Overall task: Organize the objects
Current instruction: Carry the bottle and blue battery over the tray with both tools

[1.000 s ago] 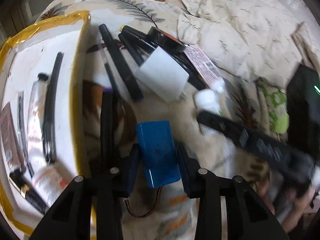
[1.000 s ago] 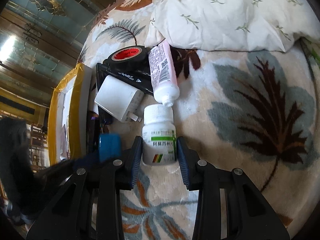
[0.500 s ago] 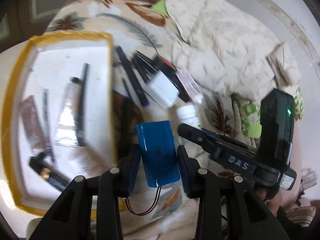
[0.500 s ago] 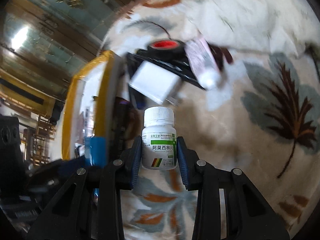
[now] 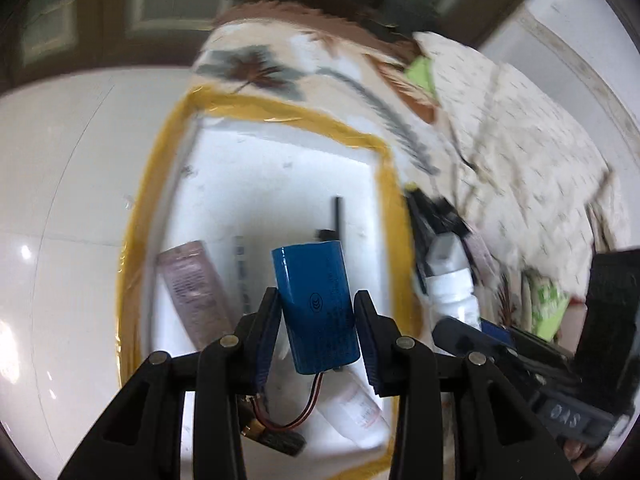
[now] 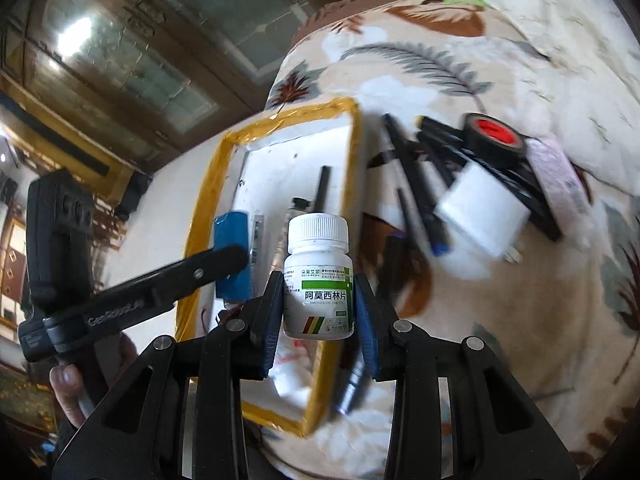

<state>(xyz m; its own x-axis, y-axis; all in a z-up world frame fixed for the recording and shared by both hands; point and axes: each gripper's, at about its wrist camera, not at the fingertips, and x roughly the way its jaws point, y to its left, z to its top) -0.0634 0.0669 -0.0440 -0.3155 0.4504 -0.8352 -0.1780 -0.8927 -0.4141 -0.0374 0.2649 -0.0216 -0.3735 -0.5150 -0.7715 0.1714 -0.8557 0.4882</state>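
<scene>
My left gripper (image 5: 318,336) is shut on a blue battery pack (image 5: 316,304) with red and black wires, held above the white tray with yellow taped rim (image 5: 280,110). My right gripper (image 6: 319,312) is shut on a white pill bottle (image 6: 319,280) with a green label, held in the air over the tray's right edge (image 6: 354,152). In the right wrist view the left gripper (image 6: 236,258) and the blue battery pack (image 6: 232,240) show over the tray's left side.
The tray holds a pink tube (image 5: 192,284), a black pen (image 5: 338,216) and other small items. On the leaf-print blanket (image 6: 440,64) right of the tray lie black pens (image 6: 412,176), a white charger (image 6: 484,216), a black tape roll (image 6: 494,136) and a pink tube (image 6: 558,180).
Both grippers lifted their loads off the blanket and moved left toward the tray. The battery pack now hangs over the tray; the pill bottle hangs over the tray's right edge.
</scene>
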